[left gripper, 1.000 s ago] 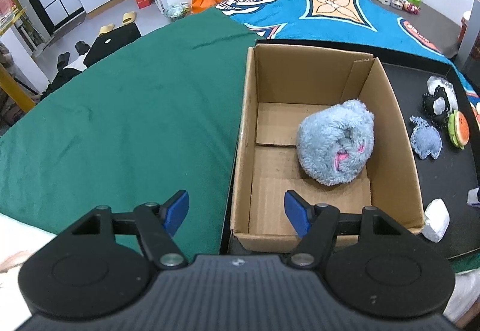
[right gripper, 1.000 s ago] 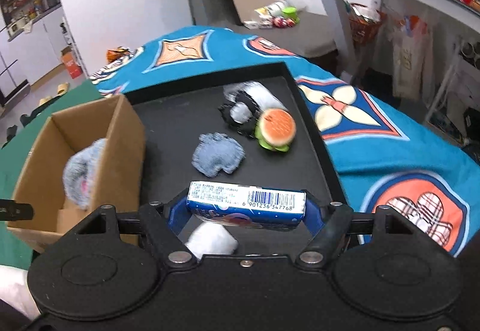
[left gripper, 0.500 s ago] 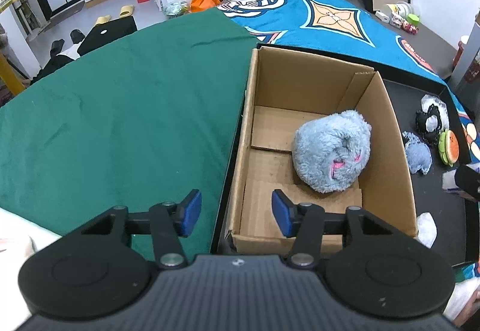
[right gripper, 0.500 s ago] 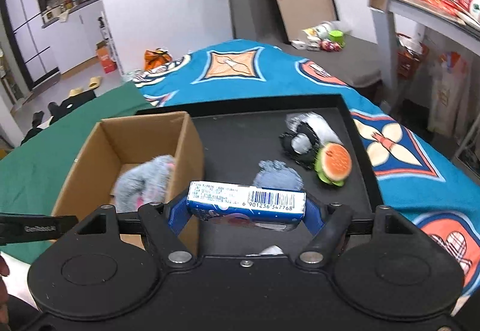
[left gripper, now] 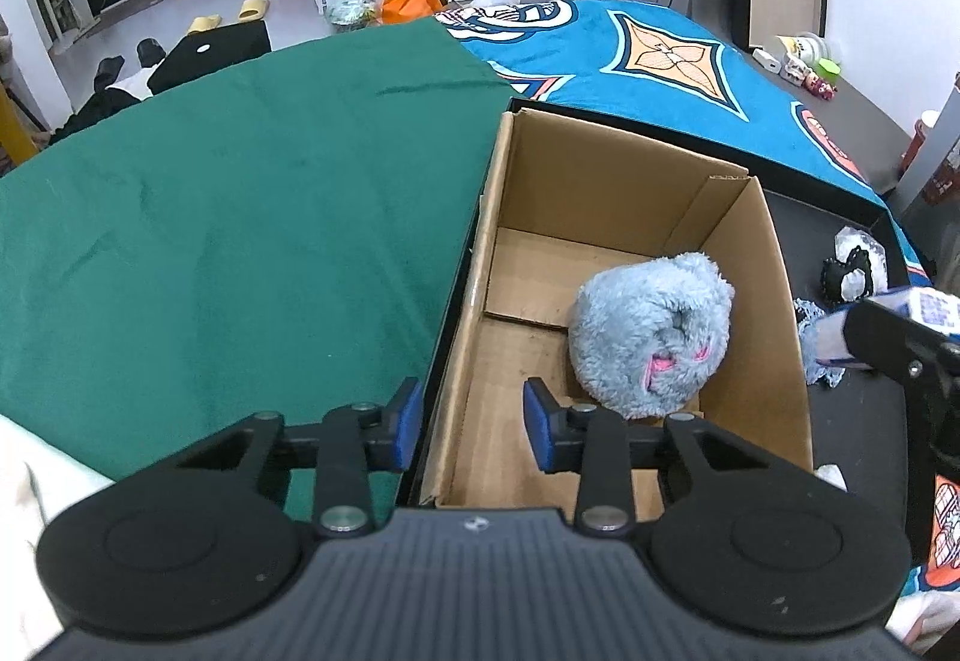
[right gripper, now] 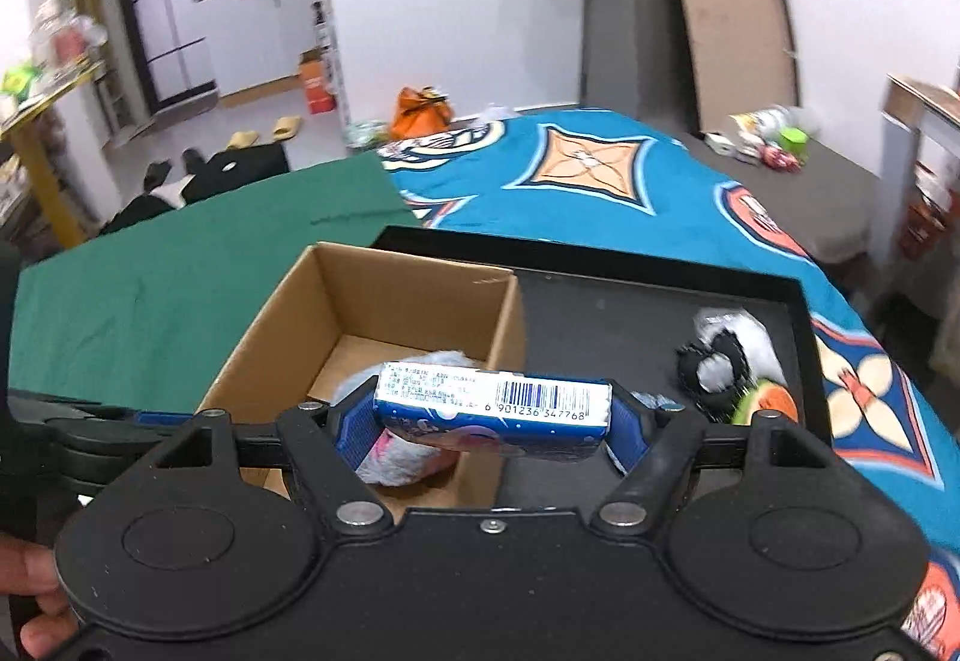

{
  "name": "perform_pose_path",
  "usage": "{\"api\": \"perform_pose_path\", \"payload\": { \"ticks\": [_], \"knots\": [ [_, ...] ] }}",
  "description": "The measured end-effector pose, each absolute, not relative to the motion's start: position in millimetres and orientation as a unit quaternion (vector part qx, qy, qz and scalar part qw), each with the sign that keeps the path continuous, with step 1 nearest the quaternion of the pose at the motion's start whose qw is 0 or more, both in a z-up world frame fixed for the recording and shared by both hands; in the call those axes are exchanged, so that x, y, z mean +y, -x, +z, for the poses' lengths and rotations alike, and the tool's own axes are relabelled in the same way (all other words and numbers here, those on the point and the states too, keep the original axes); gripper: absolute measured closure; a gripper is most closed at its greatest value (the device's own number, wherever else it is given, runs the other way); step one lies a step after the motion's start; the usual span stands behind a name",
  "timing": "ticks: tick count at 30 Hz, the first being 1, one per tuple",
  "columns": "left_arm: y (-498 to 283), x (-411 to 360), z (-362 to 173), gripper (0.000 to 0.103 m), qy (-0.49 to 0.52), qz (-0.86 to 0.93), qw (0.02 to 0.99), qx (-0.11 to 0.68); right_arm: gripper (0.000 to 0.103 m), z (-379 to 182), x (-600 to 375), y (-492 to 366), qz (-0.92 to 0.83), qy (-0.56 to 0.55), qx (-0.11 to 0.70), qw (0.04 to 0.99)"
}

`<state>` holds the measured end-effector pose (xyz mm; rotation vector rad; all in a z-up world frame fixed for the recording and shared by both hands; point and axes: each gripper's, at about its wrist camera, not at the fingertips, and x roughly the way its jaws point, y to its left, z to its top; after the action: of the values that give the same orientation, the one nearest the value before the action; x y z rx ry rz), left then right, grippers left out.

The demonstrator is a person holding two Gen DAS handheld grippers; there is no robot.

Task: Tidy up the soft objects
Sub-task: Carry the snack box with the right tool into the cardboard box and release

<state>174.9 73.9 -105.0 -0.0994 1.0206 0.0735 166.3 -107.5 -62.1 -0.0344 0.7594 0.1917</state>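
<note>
Here the right gripper [right gripper: 491,424] clamps a blue tissue pack [right gripper: 492,403] over the near right edge of the cardboard box [right gripper: 360,295]; the left gripper [left gripper: 471,424], jaws apart and empty, straddles its near left wall. Inside lies a fluffy grey-blue plush [left gripper: 651,334], and farther right on the black tray [right gripper: 600,313] sits a burger toy [right gripper: 771,403]

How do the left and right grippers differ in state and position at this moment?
The left gripper is open and holds nothing; the right gripper is shut on a blue tissue pack, gripped end to end with its barcode face up. The left gripper's fingers straddle the cardboard box's near left wall; the right gripper hangs by its right wall, the pack partly over the grey plush toy inside. Both have blue pads on their fingers.
</note>
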Motion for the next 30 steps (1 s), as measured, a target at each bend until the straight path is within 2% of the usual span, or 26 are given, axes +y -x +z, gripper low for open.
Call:
{"api": "perform_pose_path", "payload": {
  "ticks": [6, 14, 21, 24, 26, 30],
  "knots": [
    [-179, 76, -108, 0.074, 0.060, 0.037, 0.869, 0.489, 0.031, -60, -96, -181, 0.125, 0.037, 0.371, 0.919],
    [-184, 83, -112, 0.089, 0.074, 0.046, 0.869, 0.488, 0.031, -60, -81, -200, 0.159, 0.059, 0.370, 0.913],
    [-187, 88, -114, 0.091, 0.082, 0.046, 0.866, 0.491, 0.030, -57, -64, -215, 0.192, 0.067, 0.366, 0.908],
    [-188, 87, -114, 0.091, 0.083, 0.047, 0.865, 0.492, 0.026, -56, -58, -218, 0.213, 0.067, 0.362, 0.905],
    [-188, 86, -114, 0.091, 0.082, 0.047, 0.865, 0.494, 0.020, -56, -56, -221, 0.221, 0.068, 0.366, 0.901],
    [-189, 87, -114, 0.091, 0.083, 0.051, 0.861, 0.500, 0.018, -57, -64, -219, 0.217, 0.059, 0.378, 0.898]
  ]
}}
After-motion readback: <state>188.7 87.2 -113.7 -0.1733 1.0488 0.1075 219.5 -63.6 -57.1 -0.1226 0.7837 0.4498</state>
